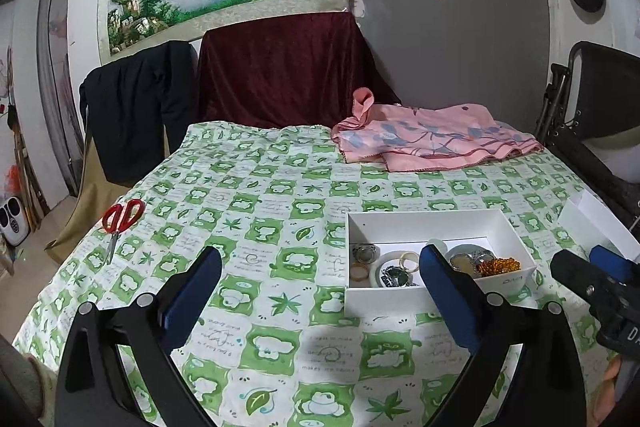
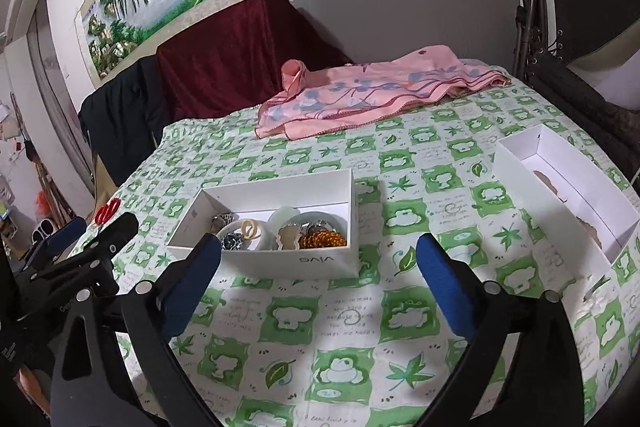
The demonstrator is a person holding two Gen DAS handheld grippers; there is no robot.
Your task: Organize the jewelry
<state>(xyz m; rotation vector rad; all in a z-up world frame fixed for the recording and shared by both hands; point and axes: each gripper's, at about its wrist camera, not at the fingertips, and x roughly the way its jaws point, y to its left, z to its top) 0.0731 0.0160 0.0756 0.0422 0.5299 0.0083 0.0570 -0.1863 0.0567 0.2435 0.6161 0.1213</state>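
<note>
A white box (image 1: 432, 219) (image 2: 280, 261) on the green-patterned tablecloth holds jewelry: rings, a white bangle (image 1: 386, 263), silver pieces and an amber bead bracelet (image 1: 498, 265) (image 2: 322, 239). A second white box (image 2: 560, 195) stands to the right and looks almost empty. My left gripper (image 1: 320, 275) is open and empty, just left of and before the jewelry box. My right gripper (image 2: 318, 267) is open and empty, just before the jewelry box; it also shows at the right edge of the left wrist view (image 1: 600, 291).
Red-handled scissors (image 1: 120, 221) lie near the table's left edge. A pink patterned cloth (image 1: 432, 143) (image 2: 376, 91) lies at the back right. Chairs draped in dark red and black fabric stand behind the table. A black folding chair stands at the right.
</note>
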